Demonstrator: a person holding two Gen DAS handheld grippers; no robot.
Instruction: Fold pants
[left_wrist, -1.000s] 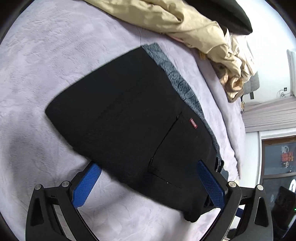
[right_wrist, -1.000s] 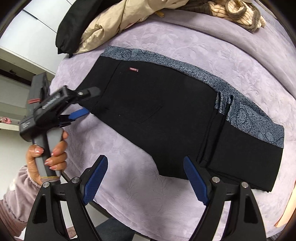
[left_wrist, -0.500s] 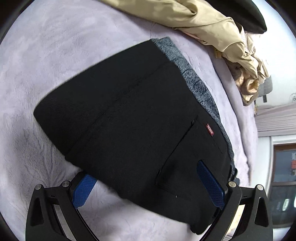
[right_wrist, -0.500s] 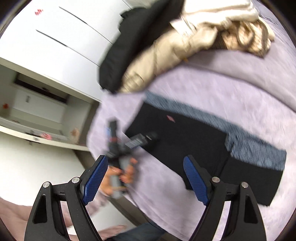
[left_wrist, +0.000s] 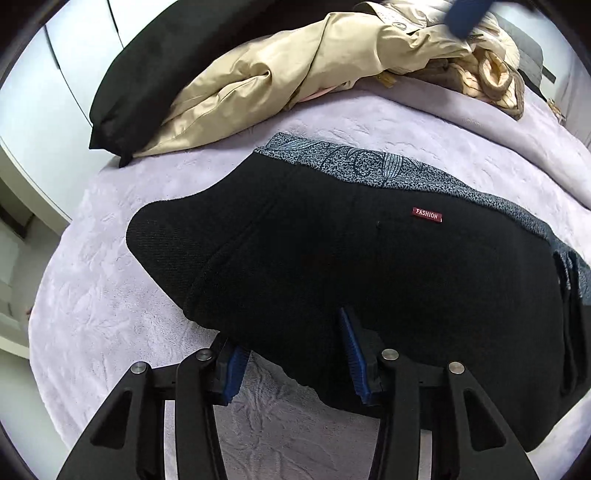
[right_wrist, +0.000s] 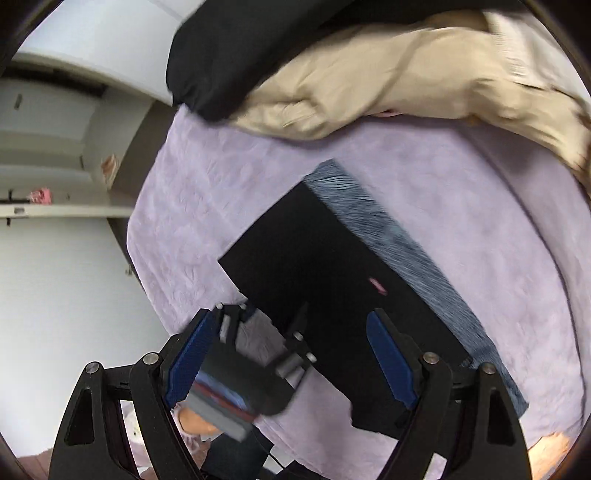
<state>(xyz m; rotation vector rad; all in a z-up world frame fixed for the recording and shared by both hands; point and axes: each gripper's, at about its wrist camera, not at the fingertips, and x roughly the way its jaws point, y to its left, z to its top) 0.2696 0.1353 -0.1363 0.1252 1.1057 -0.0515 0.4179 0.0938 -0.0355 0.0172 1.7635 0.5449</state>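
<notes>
The left claw (left_wrist: 295, 354) is closing around the near edge of the black pants (left_wrist: 369, 266), which lie on the lilac bed (left_wrist: 110, 295). The right claw (right_wrist: 288, 358) hangs wide and empty above them. The soft, limp cloth probably wants gripping at a hem or edge.

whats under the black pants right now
The black pants lie on the lilac blanket, which shows all around them. At the near edge one blue pad of the closing left tool slips beneath the fabric. Anything else under them is covered.
</notes>
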